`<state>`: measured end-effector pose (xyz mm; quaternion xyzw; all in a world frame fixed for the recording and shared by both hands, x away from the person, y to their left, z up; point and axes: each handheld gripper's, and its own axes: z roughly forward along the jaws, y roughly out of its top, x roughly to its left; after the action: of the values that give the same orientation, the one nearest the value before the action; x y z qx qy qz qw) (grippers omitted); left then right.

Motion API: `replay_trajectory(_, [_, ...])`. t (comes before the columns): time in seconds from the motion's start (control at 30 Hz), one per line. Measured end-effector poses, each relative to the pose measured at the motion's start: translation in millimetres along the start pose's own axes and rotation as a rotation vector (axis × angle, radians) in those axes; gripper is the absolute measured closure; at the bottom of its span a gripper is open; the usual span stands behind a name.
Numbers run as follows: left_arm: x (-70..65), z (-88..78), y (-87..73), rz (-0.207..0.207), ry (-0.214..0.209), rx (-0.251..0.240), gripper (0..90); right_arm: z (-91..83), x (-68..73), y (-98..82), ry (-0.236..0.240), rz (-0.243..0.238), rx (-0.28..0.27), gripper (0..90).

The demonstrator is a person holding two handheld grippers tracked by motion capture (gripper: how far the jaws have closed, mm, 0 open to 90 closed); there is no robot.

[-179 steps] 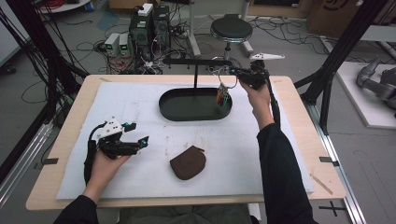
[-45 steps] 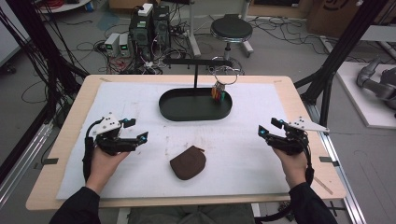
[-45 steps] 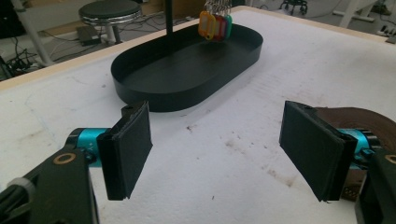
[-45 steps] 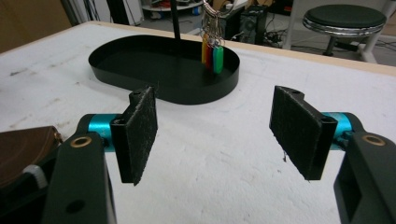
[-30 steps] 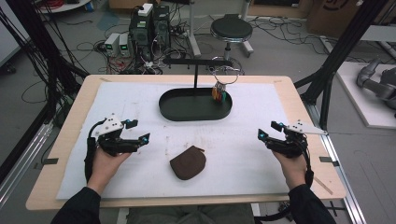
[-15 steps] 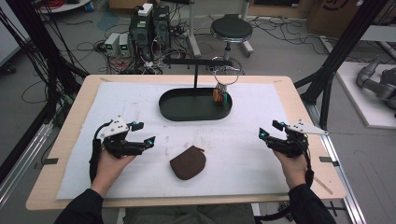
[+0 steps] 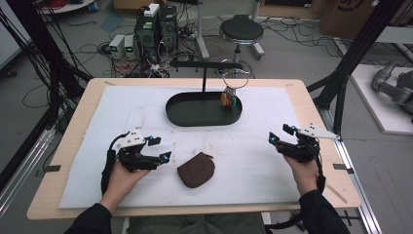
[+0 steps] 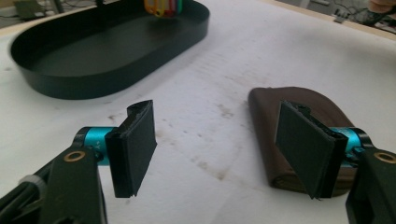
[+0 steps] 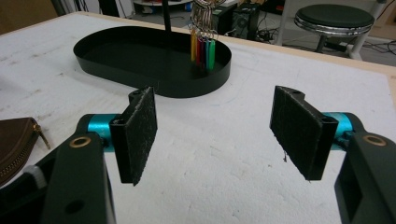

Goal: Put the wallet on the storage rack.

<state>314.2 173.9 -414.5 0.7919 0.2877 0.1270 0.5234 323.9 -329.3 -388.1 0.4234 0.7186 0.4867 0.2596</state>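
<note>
White padding covers the wooden table (image 7: 68, 195), and the brown pouch (image 7: 196, 169) lies flat on it near the front edge, well short of the black oval tray (image 7: 203, 117) where coloured key tags (image 7: 228, 99) hang from a stand. Of the two hands, the left gripper (image 7: 160, 152) is by far the nearer: the pouch sits just beside its tips, off toward the table's middle. In the left gripper view the pouch (image 8: 299, 100) lies ahead on the right-hand jaw's side, not between the pads. Those jaws have just been closing a little but stand wide apart on nothing. The right gripper (image 7: 277, 139) rests well away, jaws spread and empty.
</note>
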Motion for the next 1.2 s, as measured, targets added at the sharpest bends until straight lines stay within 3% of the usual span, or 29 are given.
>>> replay_trajectory(0.3, [-12.6, 20.7, -9.0, -0.091, -0.096, 0.085, 36.1, 1.8, -0.3, 0.4, 0.0, -0.011, 0.0, 32.5])
replay_trajectory(0.7, [-11.9, 38.5, -17.3, -0.182, -0.188, 0.188, 47.1, 3.9, 4.2, 0.8, -0.003, -0.056, 0.014, 32.4])
replay_trajectory(0.77, [-9.6, 41.1, -19.1, -0.229, -0.212, 0.203, 47.7, 4.2, 4.4, 0.9, -0.008, -0.055, 0.014, 31.6])
replay_trajectory(0.83, [-4.0, 43.9, -22.6, -0.334, -0.241, 0.225, 47.2, 4.4, 5.1, 1.1, -0.008, -0.059, 0.02, 31.5])
replay_trajectory(0.87, [-2.5, 44.4, -23.0, -0.353, -0.245, 0.229, 45.1, 4.6, 5.8, 1.1, -0.009, -0.063, 0.022, 31.5])
replay_trajectory(0.97, [-4.7, 44.7, -22.0, -0.336, -0.246, 0.235, 46.8, 5.5, 8.0, 1.4, -0.009, -0.075, 0.024, 31.5])
replay_trajectory(1.07, [-6.5, 44.1, -21.3, -0.323, -0.278, 0.227, 59.9, 5.9, 9.6, 1.9, -0.01, -0.083, 0.028, 31.5])
replay_trajectory(1.2, [-9.1, 43.7, -20.2, -0.297, -0.261, 0.23, 64.4, 6.3, 10.0, 2.4, -0.011, -0.088, 0.028, 31.7])
